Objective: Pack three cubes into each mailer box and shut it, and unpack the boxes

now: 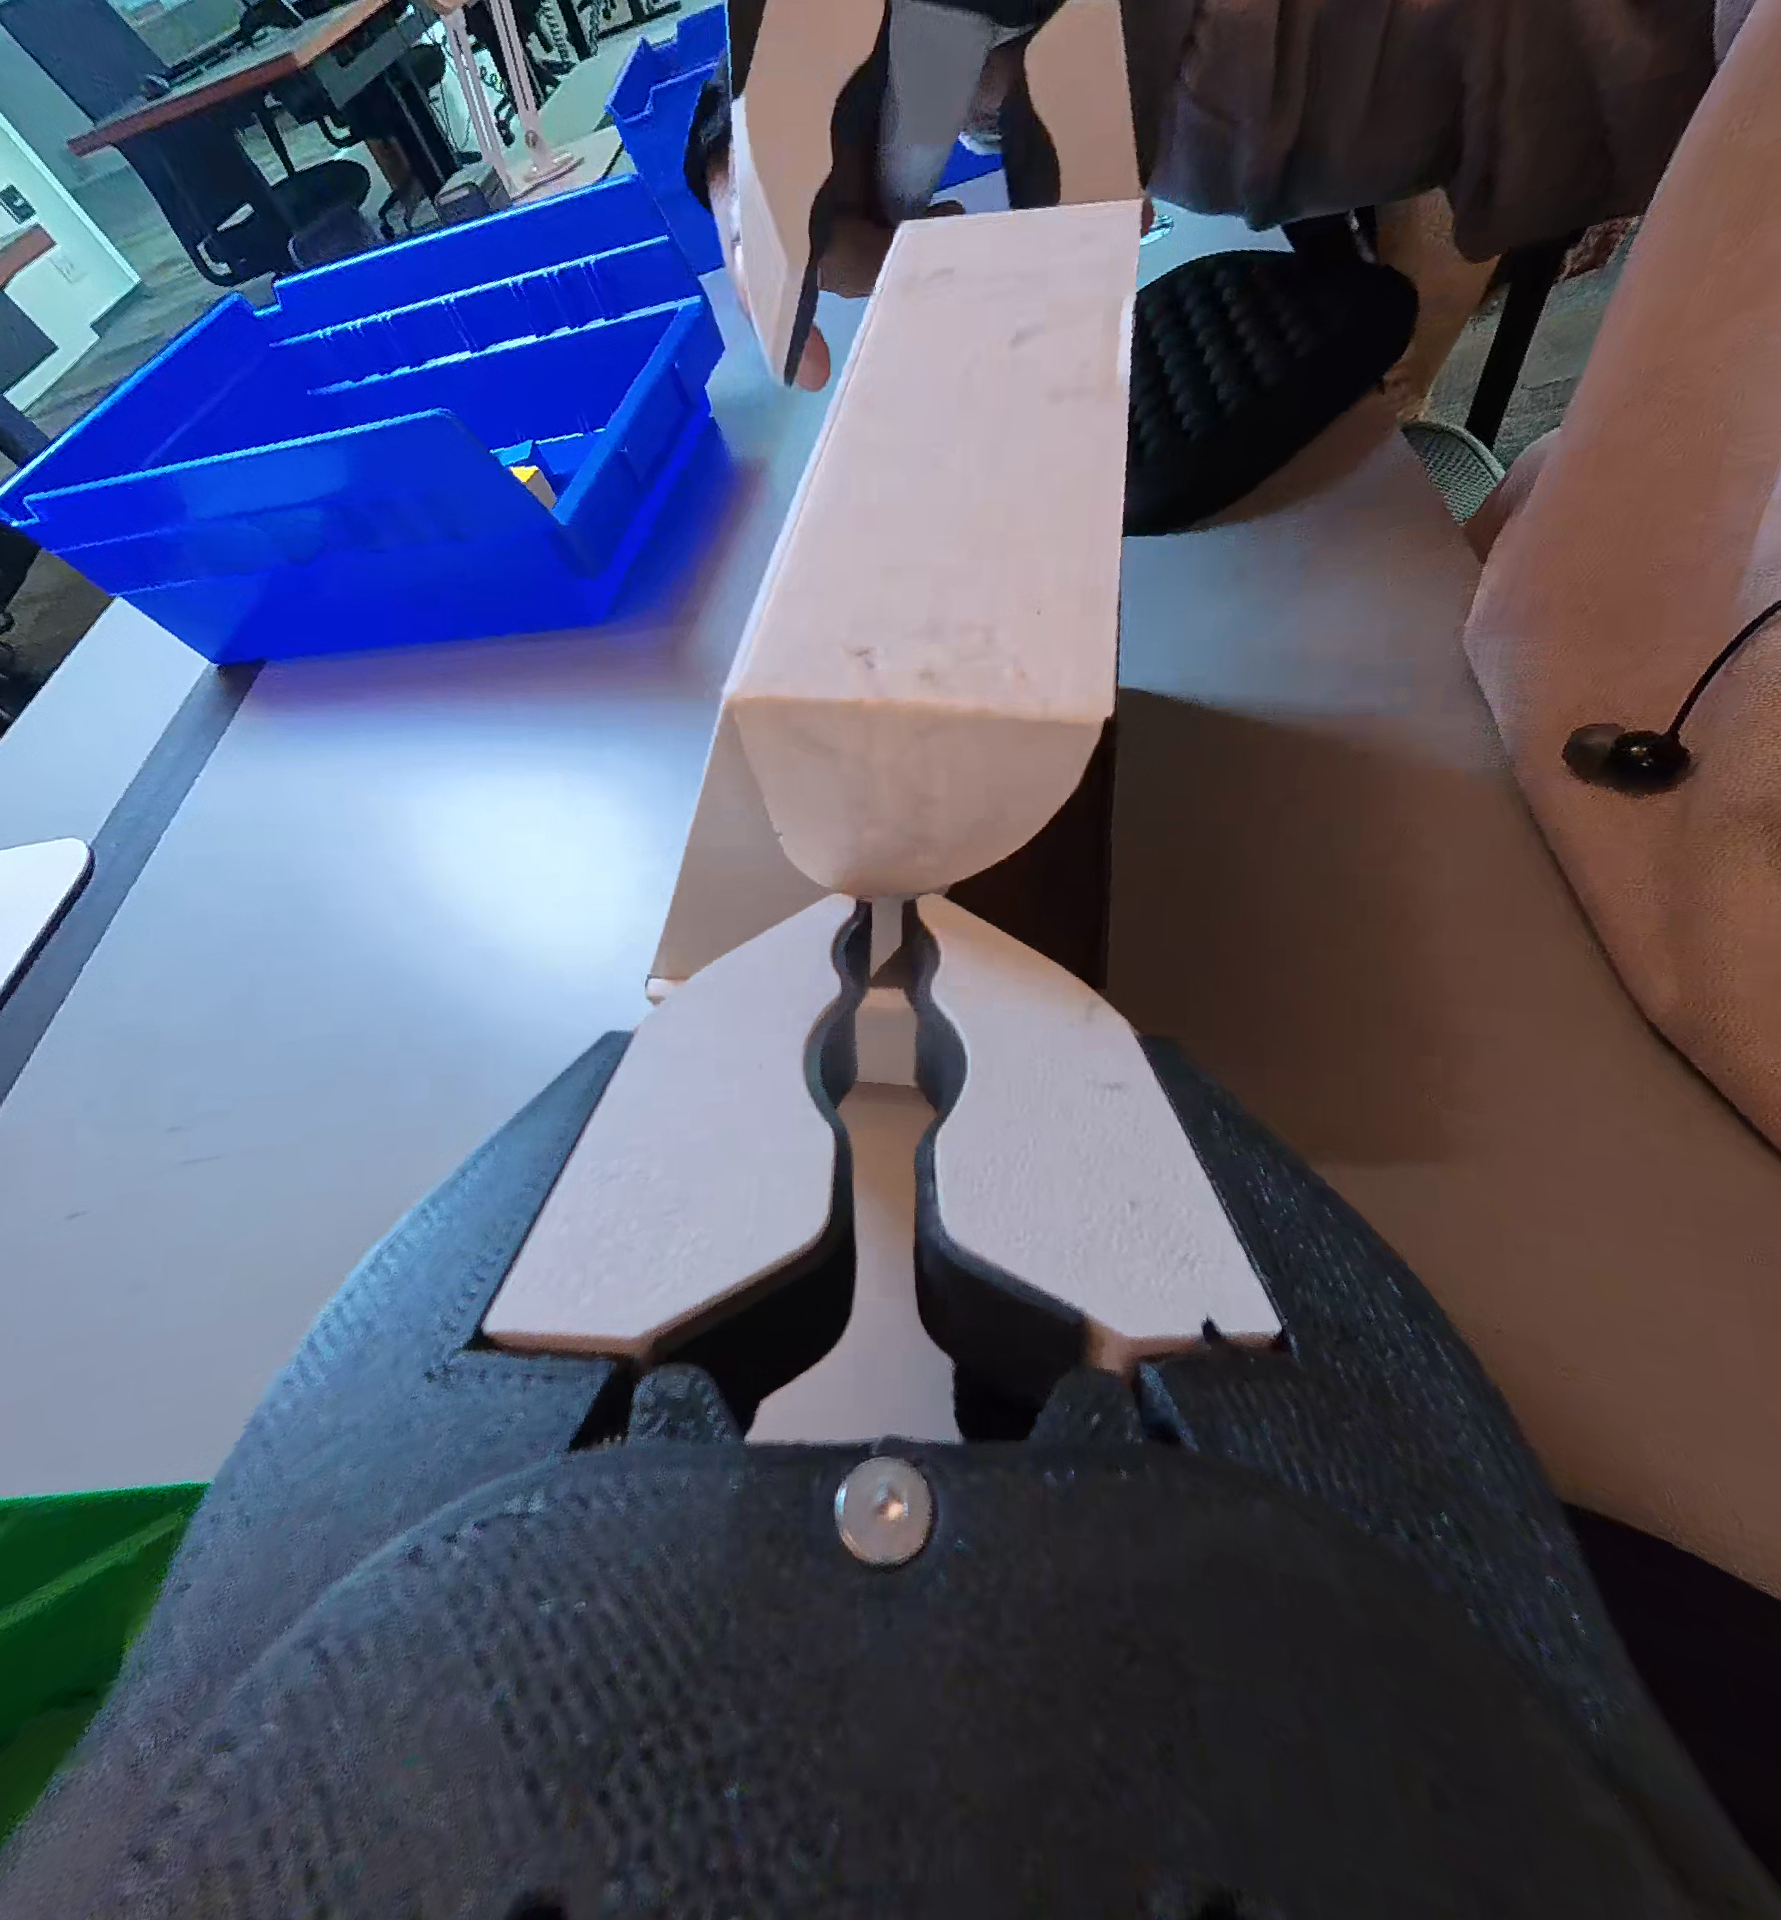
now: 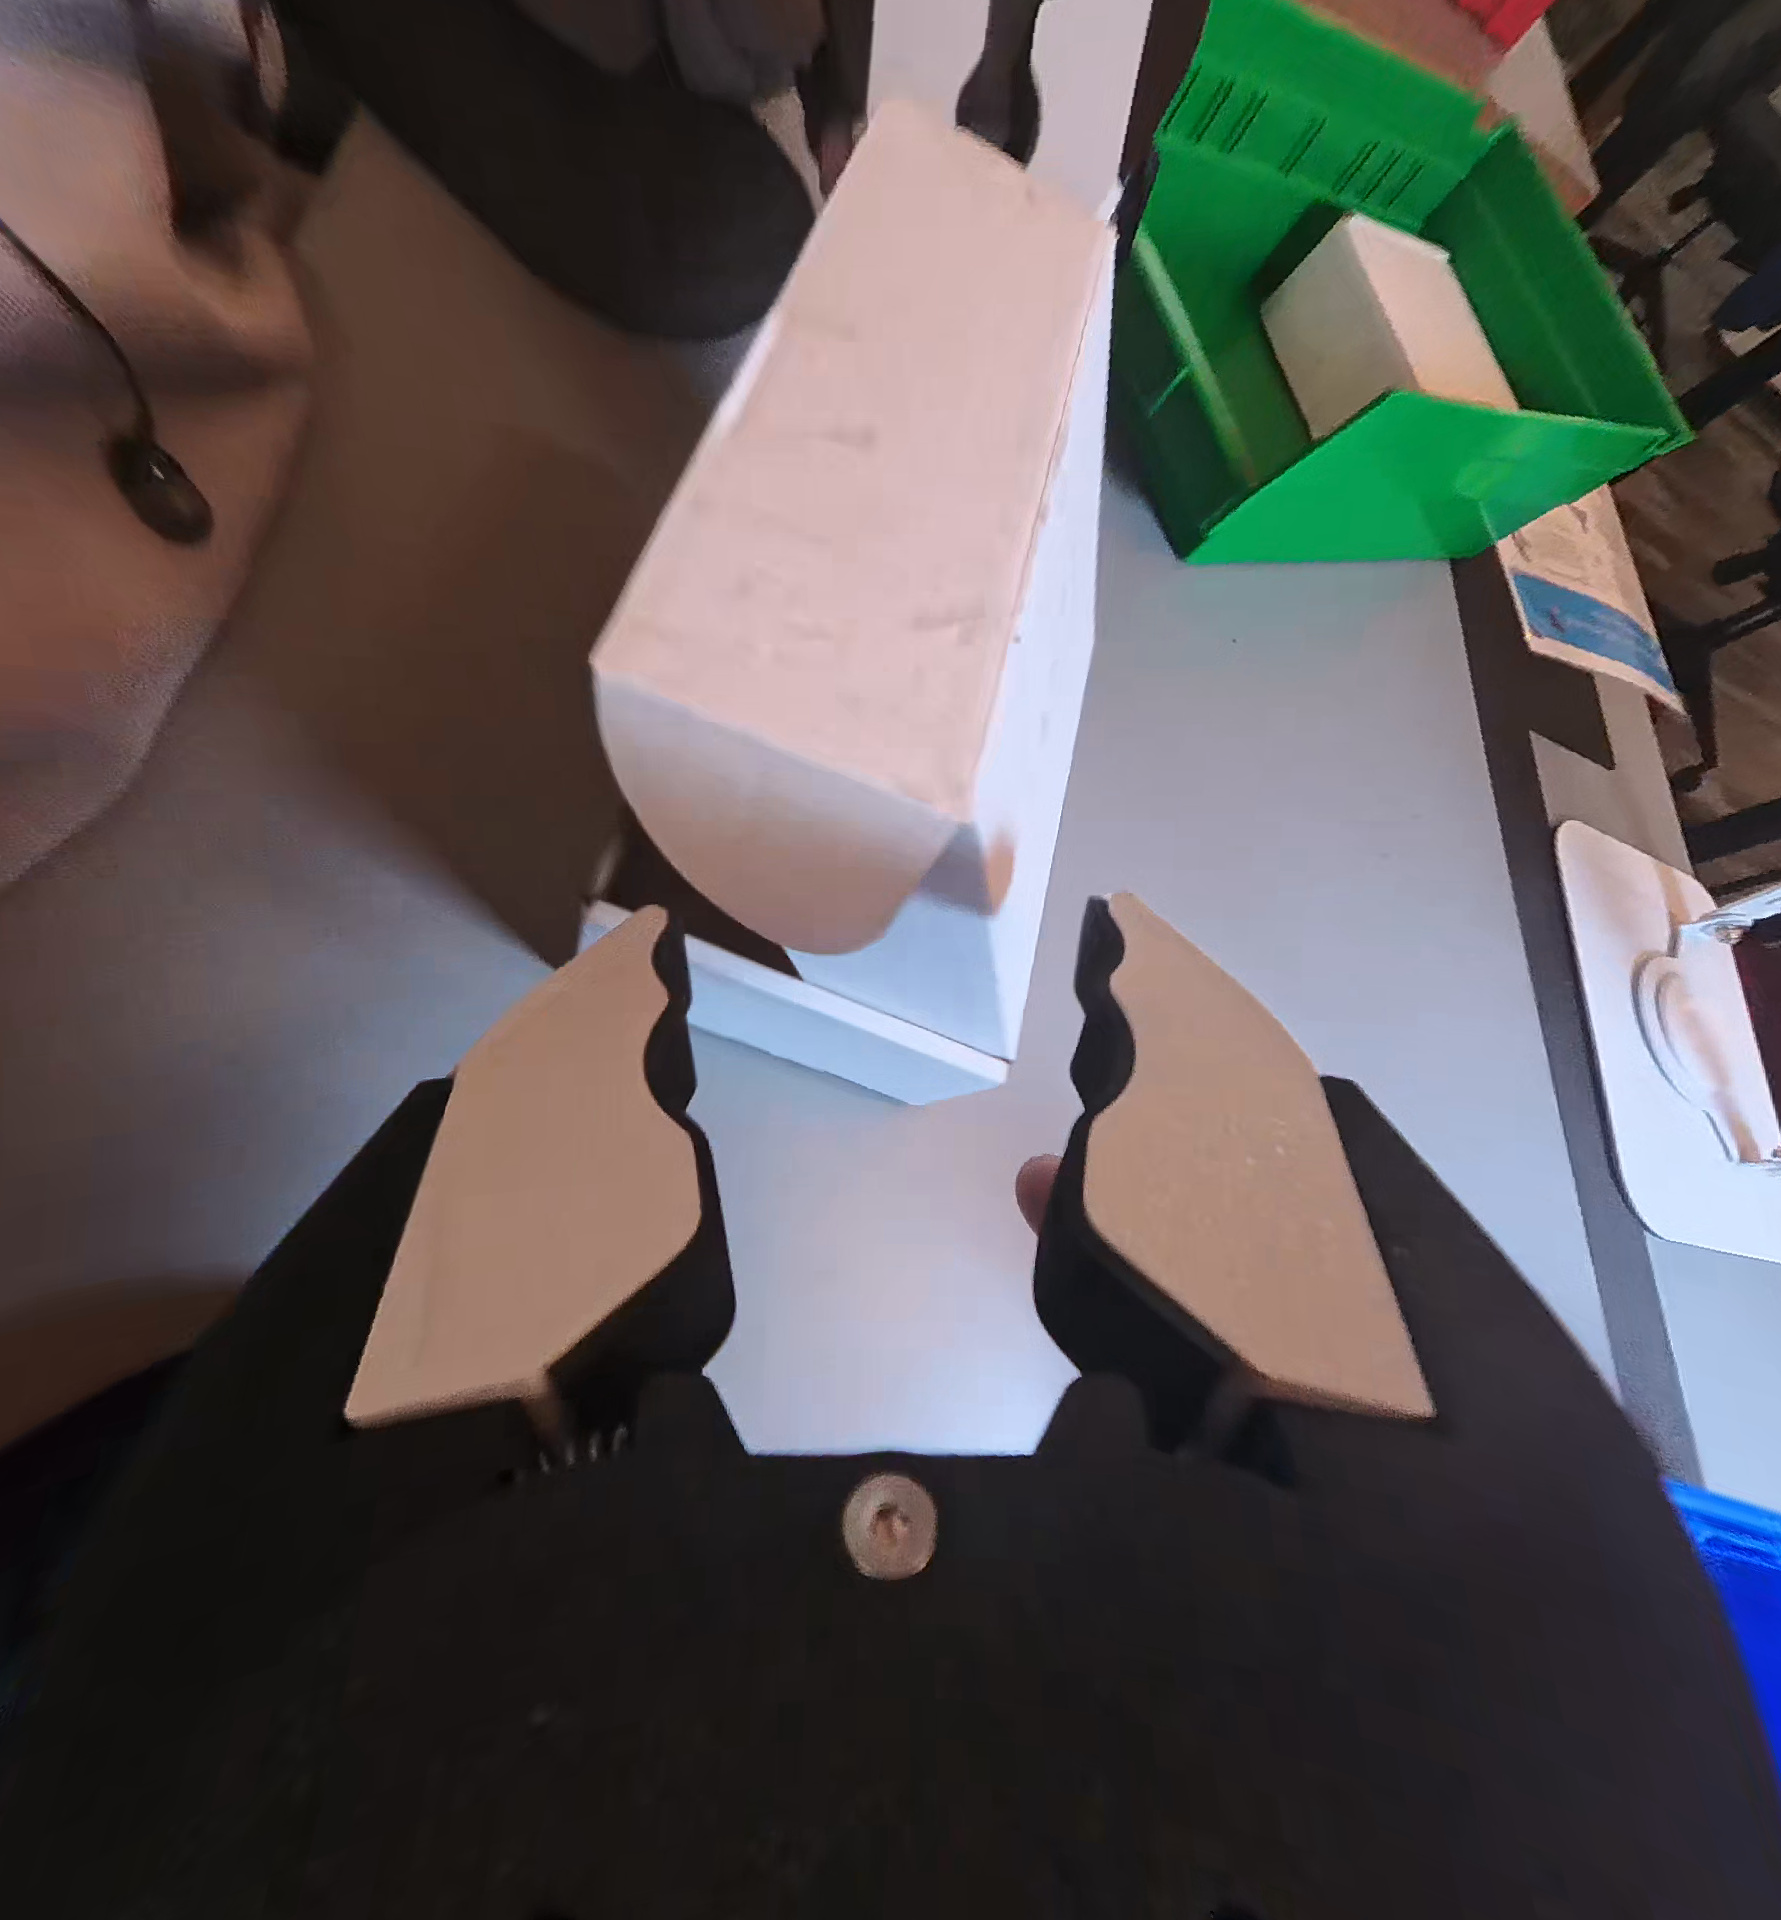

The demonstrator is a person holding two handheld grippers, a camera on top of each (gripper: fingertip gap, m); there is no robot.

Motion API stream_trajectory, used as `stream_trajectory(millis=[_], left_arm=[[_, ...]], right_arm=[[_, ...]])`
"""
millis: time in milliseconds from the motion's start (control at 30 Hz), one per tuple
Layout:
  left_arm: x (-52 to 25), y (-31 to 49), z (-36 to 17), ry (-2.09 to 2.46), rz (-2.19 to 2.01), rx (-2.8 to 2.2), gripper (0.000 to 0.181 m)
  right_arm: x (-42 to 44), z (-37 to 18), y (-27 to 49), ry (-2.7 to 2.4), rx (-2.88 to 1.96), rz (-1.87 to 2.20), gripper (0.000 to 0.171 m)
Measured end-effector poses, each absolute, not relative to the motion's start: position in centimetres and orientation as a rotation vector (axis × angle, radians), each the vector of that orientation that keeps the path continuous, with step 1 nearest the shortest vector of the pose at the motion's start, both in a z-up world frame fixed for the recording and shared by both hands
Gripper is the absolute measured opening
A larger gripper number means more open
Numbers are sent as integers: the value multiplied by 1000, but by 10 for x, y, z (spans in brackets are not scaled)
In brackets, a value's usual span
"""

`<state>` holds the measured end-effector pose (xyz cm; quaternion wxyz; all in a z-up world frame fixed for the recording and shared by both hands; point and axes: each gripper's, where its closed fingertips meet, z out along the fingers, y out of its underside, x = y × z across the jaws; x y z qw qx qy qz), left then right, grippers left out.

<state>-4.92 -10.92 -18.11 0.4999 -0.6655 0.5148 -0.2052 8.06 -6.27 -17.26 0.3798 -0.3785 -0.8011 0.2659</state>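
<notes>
The white mailer box (image 1: 927, 540) stands on the desk (image 1: 366, 935), lid raised. Left hand-held gripper (image 1: 884, 920) pinches its end flap; right hand-held gripper (image 2: 881, 925) gapes wide beside it.

Table (image 2: 1281, 831) w/ box (image 2: 865, 499), bins (image 2: 1405, 488)

Your right gripper (image 2: 881, 925) hangs with jaws spread, gripping nothing, just short of the white mailer box (image 2: 865, 540). Its lid is partly raised, rounded flap hanging. A green bin (image 2: 1426, 468) beyond holds another white box (image 2: 1385, 322).
</notes>
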Motion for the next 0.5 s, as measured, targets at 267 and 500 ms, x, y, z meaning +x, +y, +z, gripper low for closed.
stream_trajectory(millis=[267, 500], left_arm=[[-51, -121, -181, 1292, -449, -1619, 0], [-77, -101, -164, 1115, -461, -1614, 26]], right_arm=[[80, -167, -69, -1800, -935, 584, 60], [79, -170, -70, -1834, -890, 539, 52]])
